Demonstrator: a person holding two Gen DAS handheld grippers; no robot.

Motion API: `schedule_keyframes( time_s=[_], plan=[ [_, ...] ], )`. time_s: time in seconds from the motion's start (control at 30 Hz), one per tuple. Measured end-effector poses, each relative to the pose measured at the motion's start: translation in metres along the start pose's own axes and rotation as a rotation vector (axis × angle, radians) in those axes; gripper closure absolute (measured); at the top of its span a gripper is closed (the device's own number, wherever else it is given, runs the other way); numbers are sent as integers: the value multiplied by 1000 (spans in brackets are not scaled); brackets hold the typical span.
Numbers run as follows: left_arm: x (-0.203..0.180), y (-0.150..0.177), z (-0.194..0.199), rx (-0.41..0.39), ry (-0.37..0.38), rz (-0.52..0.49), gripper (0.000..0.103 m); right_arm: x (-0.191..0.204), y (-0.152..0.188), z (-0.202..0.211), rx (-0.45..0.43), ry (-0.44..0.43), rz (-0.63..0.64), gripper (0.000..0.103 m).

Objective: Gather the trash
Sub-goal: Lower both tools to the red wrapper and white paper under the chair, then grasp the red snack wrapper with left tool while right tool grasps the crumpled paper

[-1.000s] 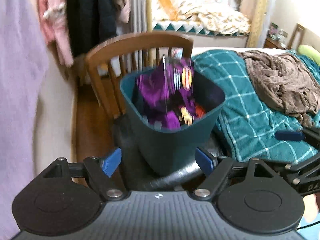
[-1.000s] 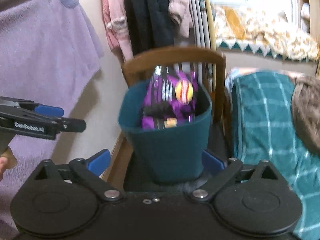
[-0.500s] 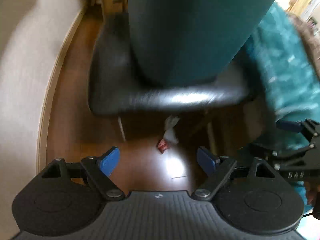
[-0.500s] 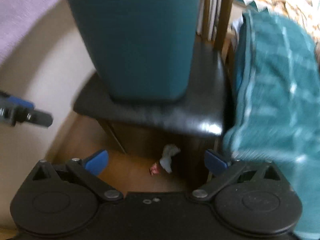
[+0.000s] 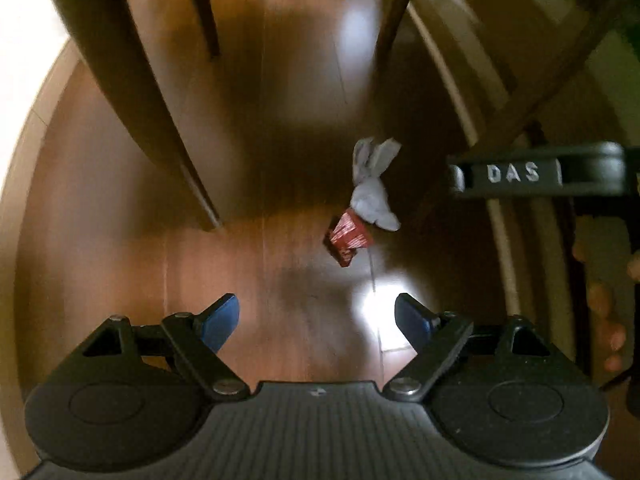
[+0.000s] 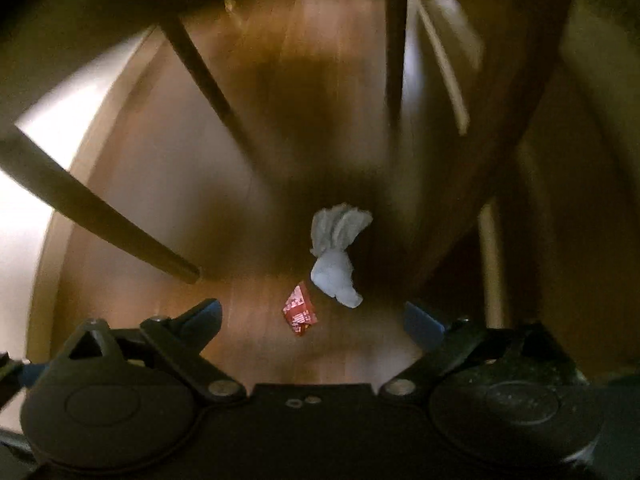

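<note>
Wooden floor [image 5: 120, 240] under chair legs [image 5: 132, 92] — crumpled tissue [image 5: 372, 192] touching red wrapper [image 5: 347, 238]; left gripper [image 5: 316, 316] and right gripper [image 6: 316, 320] gape empty, the right's jaws just narrowed.

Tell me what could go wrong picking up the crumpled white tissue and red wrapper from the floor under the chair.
1. The crumpled white tissue and small red wrapper lie almost touching; one open gripper may catch only one or push the other away.
2. The dark wooden chair legs stand close around; a gripper could knock them.
3. The right gripper crowds the left gripper; they may collide.
</note>
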State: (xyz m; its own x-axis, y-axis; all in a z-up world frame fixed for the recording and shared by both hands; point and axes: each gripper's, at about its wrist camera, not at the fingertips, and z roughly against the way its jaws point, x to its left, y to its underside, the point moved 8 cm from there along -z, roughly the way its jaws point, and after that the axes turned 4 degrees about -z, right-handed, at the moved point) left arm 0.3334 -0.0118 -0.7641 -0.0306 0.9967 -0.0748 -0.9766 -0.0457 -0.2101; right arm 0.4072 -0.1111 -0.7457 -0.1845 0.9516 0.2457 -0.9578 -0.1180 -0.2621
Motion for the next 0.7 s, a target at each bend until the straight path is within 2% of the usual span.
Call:
schedule_keyframes(
  time_s=[0.17,0.3,0.47,0.63,0.7],
  plan=[
    [5,5,-75,11,-33,2,18,-5,2,-69,21,-9,16,9],
    [3,-3,-120,-9,-24,-20,18,-7,-2,-110,34,5,-18,13],
    [-11,-16,-155,-52,-3,-152,18,-8,-13,-156,70,27,-60,18],
    [-16,-30,-181,-67,-2,-212,18,-9,-22,-191,118,75,-76,19],
    [-18,-34,-189,-67,1,-231,18,-10,-22,-203,145,92,-65,23]
  ],
)
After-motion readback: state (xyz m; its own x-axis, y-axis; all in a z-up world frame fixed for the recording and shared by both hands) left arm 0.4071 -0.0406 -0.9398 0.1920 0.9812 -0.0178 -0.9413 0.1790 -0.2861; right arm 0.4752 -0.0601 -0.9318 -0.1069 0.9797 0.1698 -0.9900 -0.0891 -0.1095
